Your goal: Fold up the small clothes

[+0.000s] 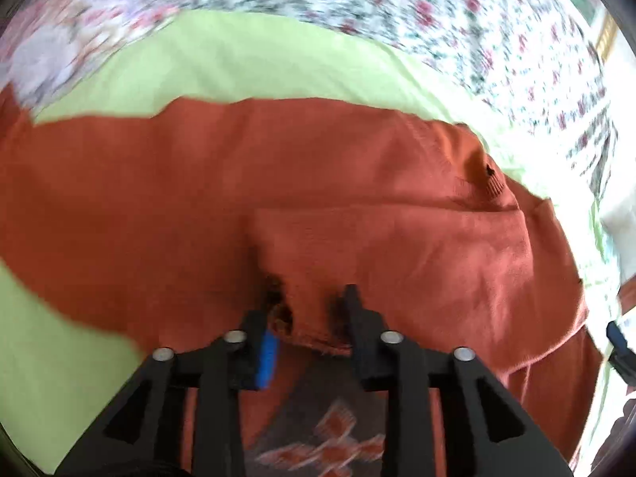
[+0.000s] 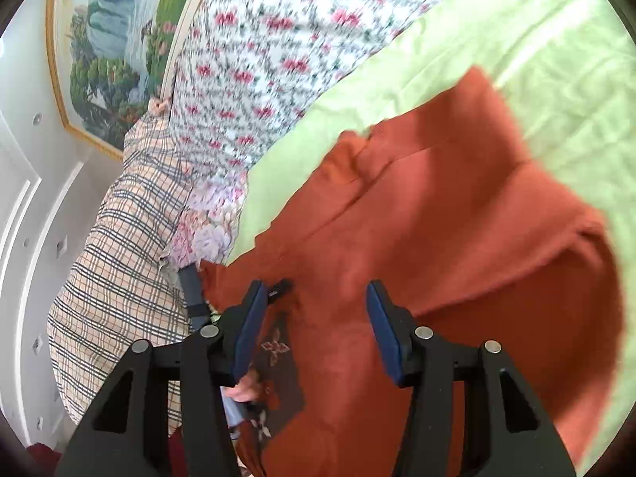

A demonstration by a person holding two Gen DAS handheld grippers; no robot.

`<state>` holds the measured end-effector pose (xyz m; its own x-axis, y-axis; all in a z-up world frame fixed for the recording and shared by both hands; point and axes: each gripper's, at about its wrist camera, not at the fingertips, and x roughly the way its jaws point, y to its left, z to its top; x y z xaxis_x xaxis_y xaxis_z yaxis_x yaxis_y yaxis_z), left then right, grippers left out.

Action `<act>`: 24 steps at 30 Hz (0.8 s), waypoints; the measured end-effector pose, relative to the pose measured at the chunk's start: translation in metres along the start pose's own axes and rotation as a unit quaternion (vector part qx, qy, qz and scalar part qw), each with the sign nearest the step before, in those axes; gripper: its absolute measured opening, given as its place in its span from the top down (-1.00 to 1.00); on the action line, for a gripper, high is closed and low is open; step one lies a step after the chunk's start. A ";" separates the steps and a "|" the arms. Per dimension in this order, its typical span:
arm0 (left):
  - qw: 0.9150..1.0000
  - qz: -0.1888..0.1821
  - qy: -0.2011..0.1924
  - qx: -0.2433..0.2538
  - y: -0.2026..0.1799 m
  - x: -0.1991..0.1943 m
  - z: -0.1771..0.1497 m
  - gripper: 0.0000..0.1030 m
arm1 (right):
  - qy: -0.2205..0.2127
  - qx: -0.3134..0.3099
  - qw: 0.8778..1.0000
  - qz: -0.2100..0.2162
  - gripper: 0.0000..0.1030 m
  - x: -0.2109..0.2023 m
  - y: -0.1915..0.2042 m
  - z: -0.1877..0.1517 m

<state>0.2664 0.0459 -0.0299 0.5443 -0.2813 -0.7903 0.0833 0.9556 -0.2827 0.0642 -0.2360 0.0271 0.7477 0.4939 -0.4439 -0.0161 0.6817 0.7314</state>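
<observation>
Green sheet (image 1: pixel 246 59) free beyond orange sweater (image 1: pixel 198 167) — hem between left hand-held gripper (image 1: pixel 308 310) fingers.

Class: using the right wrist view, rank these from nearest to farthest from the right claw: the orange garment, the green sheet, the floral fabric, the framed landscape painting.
From the right claw:
1. Orange garment, directly between and ahead of its fingers.
2. Green sheet, beyond the garment.
3. Floral fabric, past the sheet, upper middle.
4. Framed landscape painting, upper left wall.

Bed, floral sheet (image 1: pixel 397 0); light-green cloth (image 1: pixel 278 59) spread on it; rust-orange garment (image 1: pixel 198 183) atop green cloth.
</observation>
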 end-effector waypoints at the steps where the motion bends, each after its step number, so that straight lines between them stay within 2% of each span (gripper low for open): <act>1: 1.000 -0.017 0.003 -0.010 0.006 -0.001 -0.002 0.04 | -0.007 0.003 1.000 -0.005 -0.07 -0.008 -0.004 -0.002; 3: 0.999 -0.044 0.007 -0.025 0.011 -0.003 -0.003 -0.15 | -0.015 0.008 1.000 -0.008 -0.07 -0.017 -0.010 -0.004; 5: 0.998 -0.050 0.007 -0.025 0.007 -0.002 0.000 -0.33 | -0.019 0.012 1.000 -0.015 -0.08 -0.021 -0.013 -0.004; 7: 0.999 -0.048 0.006 -0.015 -0.003 0.006 0.006 -0.30 | -0.021 0.012 0.999 -0.023 -0.08 -0.025 -0.018 -0.001; 8: 0.999 -0.047 0.006 -0.006 -0.008 0.011 0.008 -0.09 | -0.024 0.011 0.999 -0.027 -0.08 -0.026 -0.017 0.000; 9: 0.999 -0.045 0.006 0.009 -0.014 0.016 0.009 0.27 | -0.025 0.009 0.999 -0.029 -0.08 -0.027 -0.018 0.001; 10: 0.999 -0.043 0.019 0.026 -0.022 0.023 0.011 0.93 | -0.029 0.007 0.999 -0.034 -0.08 -0.029 -0.019 0.004; 11: 0.998 -0.040 0.021 0.035 -0.028 0.024 0.014 0.91 | -0.033 0.004 0.999 -0.040 -0.08 -0.030 -0.018 0.006; 13: 0.997 -0.025 -0.042 0.058 -0.033 -0.002 0.018 0.91 | -0.037 -0.004 0.998 -0.056 -0.08 -0.034 -0.018 0.012; 15: 0.995 -0.011 -0.077 0.060 -0.026 -0.018 0.022 0.91 | -0.048 -0.020 0.995 -0.079 -0.10 -0.042 -0.020 0.022; 18: 0.997 0.026 -0.069 0.038 0.004 -0.009 0.026 0.91 | -0.060 -0.048 0.987 -0.144 -0.23 -0.047 -0.029 0.043; 21: 0.998 0.009 -0.060 0.017 0.018 -0.005 0.025 0.91 | -0.038 -0.053 0.982 -0.178 -0.24 -0.031 -0.044 0.069; 24: 0.997 0.017 -0.062 0.031 0.009 -0.003 0.024 0.91 | -0.001 -0.071 0.977 -0.199 -0.24 0.002 -0.053 0.091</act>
<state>0.2854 0.0576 -0.0177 0.6464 -0.2384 -0.7248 0.1117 0.9693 -0.2192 0.1274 -0.3201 0.0349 0.7148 0.1737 -0.6774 0.1837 0.8880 0.4215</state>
